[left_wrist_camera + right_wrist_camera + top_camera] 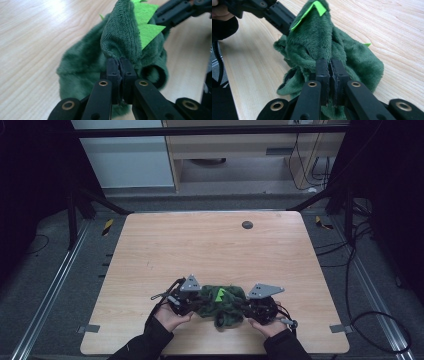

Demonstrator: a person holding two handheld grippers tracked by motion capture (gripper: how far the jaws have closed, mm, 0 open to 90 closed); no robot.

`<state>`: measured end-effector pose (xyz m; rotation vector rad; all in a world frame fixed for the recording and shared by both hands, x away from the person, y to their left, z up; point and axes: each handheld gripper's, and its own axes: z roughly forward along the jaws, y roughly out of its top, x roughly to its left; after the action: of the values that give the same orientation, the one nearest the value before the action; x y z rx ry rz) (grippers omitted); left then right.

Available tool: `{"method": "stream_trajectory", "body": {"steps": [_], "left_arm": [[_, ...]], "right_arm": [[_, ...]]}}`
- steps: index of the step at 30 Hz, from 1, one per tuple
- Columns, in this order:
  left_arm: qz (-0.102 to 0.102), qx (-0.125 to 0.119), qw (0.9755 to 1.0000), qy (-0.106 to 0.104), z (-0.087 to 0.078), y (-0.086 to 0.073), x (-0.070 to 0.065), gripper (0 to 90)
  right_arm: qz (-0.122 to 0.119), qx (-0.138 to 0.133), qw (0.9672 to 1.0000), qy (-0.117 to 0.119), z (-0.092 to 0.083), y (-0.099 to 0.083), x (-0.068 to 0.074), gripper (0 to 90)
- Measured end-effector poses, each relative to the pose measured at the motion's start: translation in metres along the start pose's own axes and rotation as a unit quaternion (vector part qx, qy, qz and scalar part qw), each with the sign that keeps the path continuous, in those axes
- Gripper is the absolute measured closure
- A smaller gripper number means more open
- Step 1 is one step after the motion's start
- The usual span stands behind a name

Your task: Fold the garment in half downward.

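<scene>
Fleece of the green plush garment [220,306] bunches near the bench [210,245] front edge between left gripper [120,65] and right gripper [330,65], each clamped on an opposite end, its long axis running hand to hand.

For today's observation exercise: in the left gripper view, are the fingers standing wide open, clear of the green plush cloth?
No: the left gripper has its fingers pressed together, pinching a fold of the green plush cloth.
</scene>
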<state>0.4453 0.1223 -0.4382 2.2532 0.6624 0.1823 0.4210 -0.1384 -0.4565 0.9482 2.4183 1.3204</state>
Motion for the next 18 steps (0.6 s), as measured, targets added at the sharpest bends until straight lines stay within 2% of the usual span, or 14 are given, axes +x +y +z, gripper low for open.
{"method": "stream_trajectory", "body": {"steps": [9, 18], "left_arm": [[0.012, -0.004, 0.9998, -0.013, -0.008, -0.009, -0.017, 87.6], [0.018, 0.019, 0.9994, -0.022, -0.001, -0.020, -0.026, 87.5]], "right_arm": [[-0.003, 0.001, 0.9999, 0.013, -0.009, -0.007, 0.006, 84.9], [0.003, 0.012, 0.9997, 0.023, -0.011, -0.017, 0.009, 82.1]]}}
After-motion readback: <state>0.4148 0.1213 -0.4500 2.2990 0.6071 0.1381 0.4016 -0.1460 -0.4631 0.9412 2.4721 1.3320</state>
